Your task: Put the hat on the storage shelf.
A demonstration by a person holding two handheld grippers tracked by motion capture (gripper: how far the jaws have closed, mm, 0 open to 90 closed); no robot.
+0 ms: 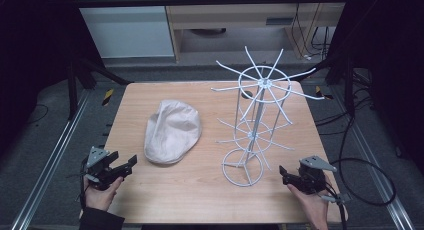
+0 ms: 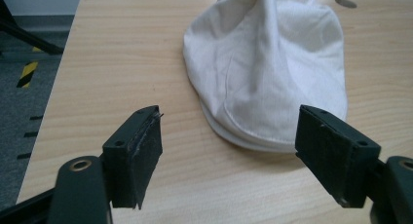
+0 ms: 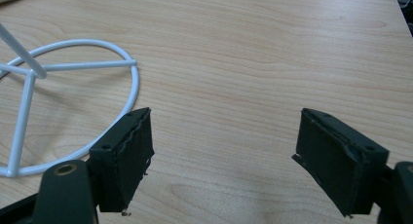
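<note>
A cream flat cap (image 1: 172,131) lies on the wooden table (image 1: 200,195), left of centre. A white wire rack (image 1: 255,120) with spoked arms stands upright to its right, on a round base ring (image 3: 73,112). My left gripper (image 1: 125,167) sits near the front left corner, open, with nothing between its jaws; in the left gripper view the cap (image 2: 268,68) lies just beyond my left gripper (image 2: 234,151). My right gripper (image 1: 285,176) rests at the front right, open and empty; in the right gripper view my right gripper (image 3: 224,160) is just right of the ring.
The table's left edge drops to a grey floor with a yellow-black marker (image 2: 27,74). Metal rails (image 1: 55,155) run along both sides of the table. A black cable (image 1: 370,180) loops on the floor at the right.
</note>
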